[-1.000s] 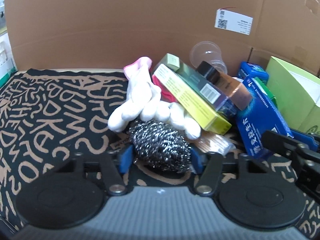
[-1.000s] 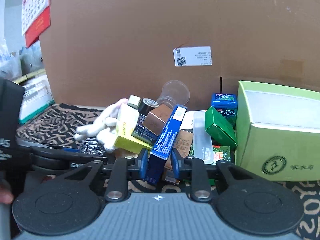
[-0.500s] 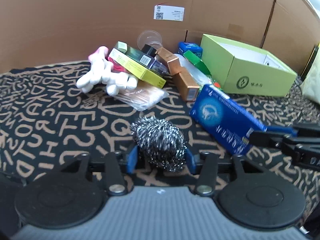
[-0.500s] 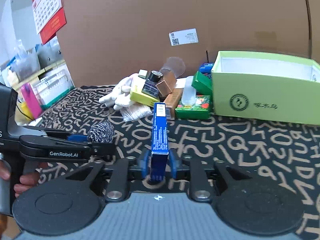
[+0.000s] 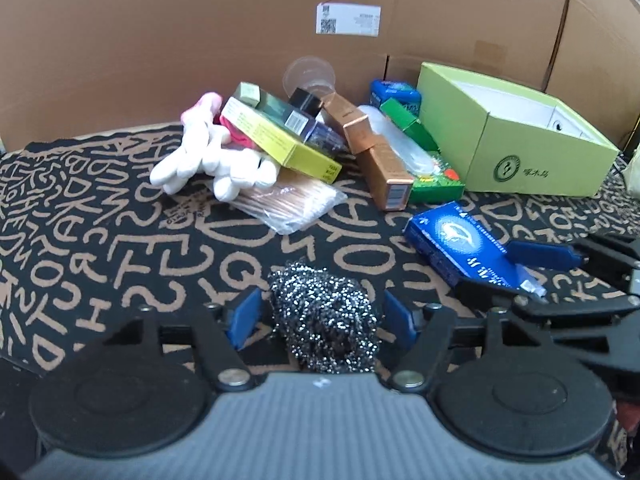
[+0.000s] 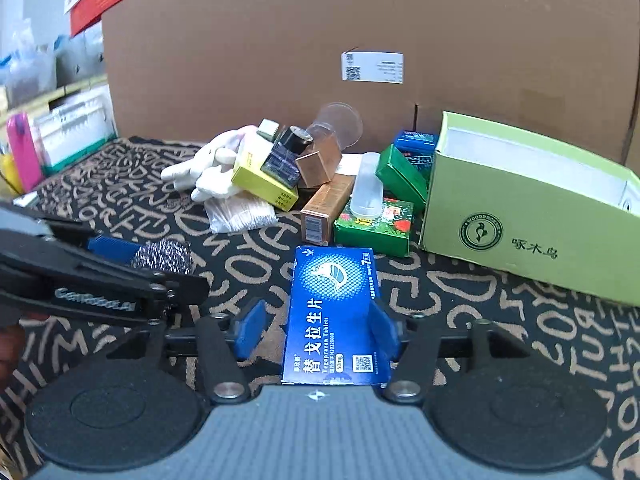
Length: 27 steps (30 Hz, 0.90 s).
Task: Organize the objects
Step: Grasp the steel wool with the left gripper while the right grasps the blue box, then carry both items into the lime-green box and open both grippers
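A steel wool scourer (image 5: pixel 324 316) rests on the letter-patterned mat (image 5: pixel 100 240) between the blue pads of my left gripper (image 5: pixel 322 318). Its jaws are opening, and a gap shows on each side of the scourer. A blue tablet box (image 6: pixel 336 312) lies flat on the mat between the pads of my right gripper (image 6: pixel 316 328). Those jaws are opening too; the left pad stands clear of the box and the right pad is at its edge. In the left wrist view the blue tablet box (image 5: pixel 456 244) sits at the right, by the right gripper (image 5: pixel 516 272).
A pile lies at the back: white glove (image 5: pixel 208 164), yellow box (image 5: pixel 280 140), copper boxes (image 5: pixel 380 160), clear cup (image 5: pixel 308 76), green packs (image 6: pixel 376 224), toothpick packet (image 5: pixel 288 204). An open green carton (image 5: pixel 520 152) stands at the right. Cardboard walls (image 5: pixel 200 40) close the far side.
Both grippers drew back from the pile toward the near mat. The blue box went from upright in the right jaws to flat. Both pairs of jaws widened off their objects.
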Each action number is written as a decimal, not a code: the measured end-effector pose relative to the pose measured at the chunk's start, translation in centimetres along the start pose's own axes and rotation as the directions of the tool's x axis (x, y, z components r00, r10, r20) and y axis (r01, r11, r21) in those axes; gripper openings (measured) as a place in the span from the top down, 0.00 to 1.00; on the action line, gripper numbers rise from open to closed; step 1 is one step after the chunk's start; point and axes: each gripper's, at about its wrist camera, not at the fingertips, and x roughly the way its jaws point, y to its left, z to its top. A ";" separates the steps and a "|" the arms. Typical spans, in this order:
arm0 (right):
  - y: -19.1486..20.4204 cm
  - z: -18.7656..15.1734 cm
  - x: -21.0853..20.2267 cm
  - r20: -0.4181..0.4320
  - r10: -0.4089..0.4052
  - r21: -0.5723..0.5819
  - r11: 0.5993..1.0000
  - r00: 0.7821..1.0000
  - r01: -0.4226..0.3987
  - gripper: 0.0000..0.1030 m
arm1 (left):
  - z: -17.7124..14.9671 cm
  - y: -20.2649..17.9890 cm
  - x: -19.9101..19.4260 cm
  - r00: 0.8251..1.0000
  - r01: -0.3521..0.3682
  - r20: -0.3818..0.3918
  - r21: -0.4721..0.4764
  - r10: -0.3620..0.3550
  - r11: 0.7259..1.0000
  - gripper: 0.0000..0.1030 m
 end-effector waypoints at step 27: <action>-11.8 7.3 -4.3 0.229 -0.251 0.142 0.964 0.940 0.223 0.41 | 13.7 -11.1 -1.4 0.955 0.201 0.195 0.125 -0.223 0.972 0.58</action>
